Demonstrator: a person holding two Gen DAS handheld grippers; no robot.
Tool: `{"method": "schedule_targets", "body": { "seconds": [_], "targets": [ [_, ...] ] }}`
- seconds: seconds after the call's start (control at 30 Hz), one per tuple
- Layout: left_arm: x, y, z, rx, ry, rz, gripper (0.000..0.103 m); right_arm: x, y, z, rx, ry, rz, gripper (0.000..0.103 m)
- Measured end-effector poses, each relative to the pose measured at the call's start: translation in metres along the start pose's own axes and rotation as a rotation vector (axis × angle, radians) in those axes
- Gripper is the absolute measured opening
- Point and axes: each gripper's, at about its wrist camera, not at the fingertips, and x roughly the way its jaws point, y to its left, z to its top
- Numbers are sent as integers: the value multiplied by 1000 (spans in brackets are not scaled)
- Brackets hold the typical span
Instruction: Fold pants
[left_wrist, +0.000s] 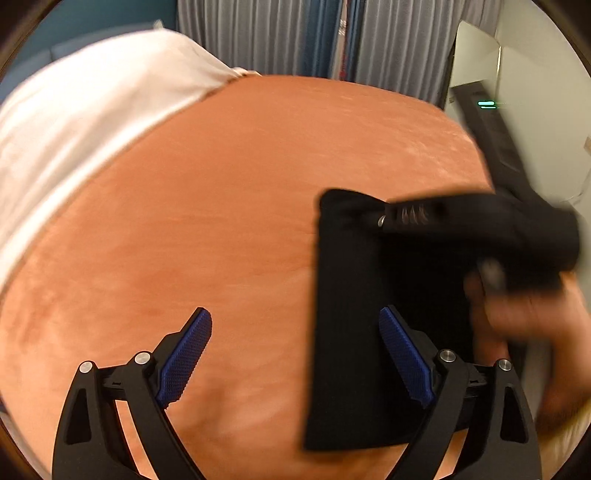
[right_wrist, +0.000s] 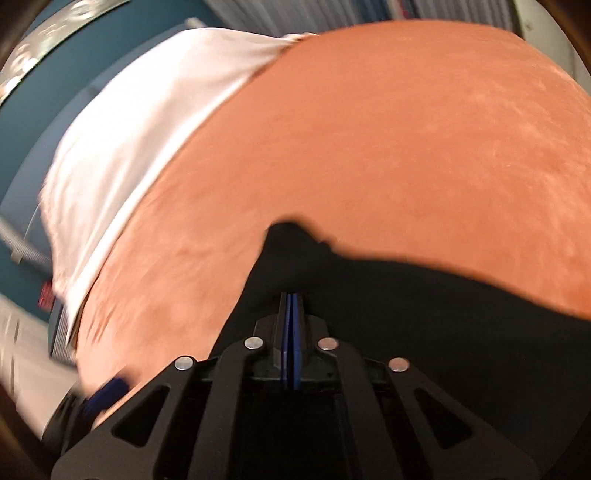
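Note:
The black pants (left_wrist: 351, 314) lie folded into a narrow strip on the orange bed cover (left_wrist: 221, 203), at the right of the left wrist view. My left gripper (left_wrist: 295, 325) is open above the cover, its right finger over the pants and its left finger over bare cover. My right gripper (left_wrist: 384, 221) reaches in from the right, blurred, at the pants' far corner. In the right wrist view its blue pads are pressed together (right_wrist: 292, 306) on the black cloth (right_wrist: 406, 314), which spreads to the right.
A white sheet or pillow (left_wrist: 92, 110) lies along the far left of the bed, and shows in the right wrist view (right_wrist: 147, 110). Grey and blue curtains (left_wrist: 295, 37) hang behind. A dark stand (left_wrist: 495, 140) and white wall are at the right edge.

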Motion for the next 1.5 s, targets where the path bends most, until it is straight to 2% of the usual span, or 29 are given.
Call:
{"method": "schedule_targets", "body": {
  "seconds": [0.03, 0.1, 0.17, 0.2, 0.3, 0.4, 0.5, 0.57, 0.6, 0.63, 0.73, 0.77, 0.9, 1.0, 1.13, 1.23, 1.3, 1.37, 1.4, 1.47, 1.5],
  "targets": [
    [-1, 5, -1, 15, -3, 34, 89, -6, -3, 3, 24, -20, -11, 0],
    [-1, 13, -1, 32, 7, 59, 89, -45, -12, 1, 51, -129, -4, 5],
    [1, 19, -1, 27, 23, 58, 89, -96, -29, -21, 44, -236, -17, 6],
    [1, 20, -2, 24, 25, 49, 89, -123, -43, -39, 53, -283, -51, 8],
    [4, 18, -5, 26, 38, 35, 89, -168, -78, -87, 84, -332, -176, 22],
    [5, 12, -7, 33, 34, 62, 90, -189, -107, -118, 117, -317, -276, 22],
    [-4, 5, -11, 51, 26, 85, 90, -198, -113, -144, 159, -305, -284, 23],
    [-10, 2, -12, 58, 24, 80, 90, -208, -119, -162, 177, -304, -258, 34],
    [-13, -1, -14, 69, 24, 87, 90, -208, -119, -166, 177, -305, -252, 44],
    [-13, -3, -15, 79, 25, 94, 91, -212, -122, -169, 173, -308, -248, 44],
    [-21, -10, -20, 102, 23, 103, 91, -209, -122, -172, 161, -308, -221, 44],
    [-23, -12, -21, 105, 23, 95, 91, -211, -124, -187, 163, -307, -215, 44],
    [-21, -22, -25, 121, 47, 86, 91, -199, -125, -184, 168, -276, -219, 44],
    [-17, -29, -28, 132, 66, 76, 91, -200, -125, -181, 175, -290, -213, 35],
    [-11, -36, -31, 151, 80, 81, 91, -207, -133, -178, 196, -302, -158, 11],
    [-10, -39, -35, 177, 88, 87, 91, -225, -125, -194, 183, -323, -130, 8],
    [-8, -41, -40, 203, 90, 93, 94, -218, -131, -206, 188, -302, -150, 8],
    [-3, -44, -45, 215, 98, 100, 95, -195, -147, -215, 197, -257, -165, 8],
    [0, -46, -46, 220, 108, 102, 95, -196, -149, -218, 211, -283, -143, 9],
    [-1, -49, -48, 230, 95, 130, 95, -207, -145, -218, 224, -304, -133, 18],
    [-3, -50, -48, 239, 90, 138, 95, -213, -142, -218, 221, -323, -159, 29]
  ]
}}
